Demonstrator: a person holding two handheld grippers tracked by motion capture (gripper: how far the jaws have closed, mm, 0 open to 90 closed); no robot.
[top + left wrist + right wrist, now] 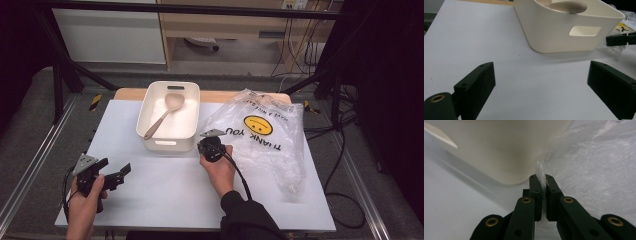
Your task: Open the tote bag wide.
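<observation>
A clear plastic bag (265,135) with a yellow smiley and "THANK YOU" print lies on the right half of the white table. My right gripper (209,144) is shut on the bag's left edge (540,173), right beside the cream tub's near right corner; a thin fold of plastic is pinched between its two black jaws. The cream tub (169,116) stands at the table's middle back and holds a beige spoon (165,114). My left gripper (117,175) rests at the front left, jaws open and wide apart with nothing between them, pointing toward the tub (569,30).
The wooden table edge (130,93) shows behind the white sheet. A dark frame and cables (340,150) run along the right side. Bare white table surface (165,185) lies between my two hands.
</observation>
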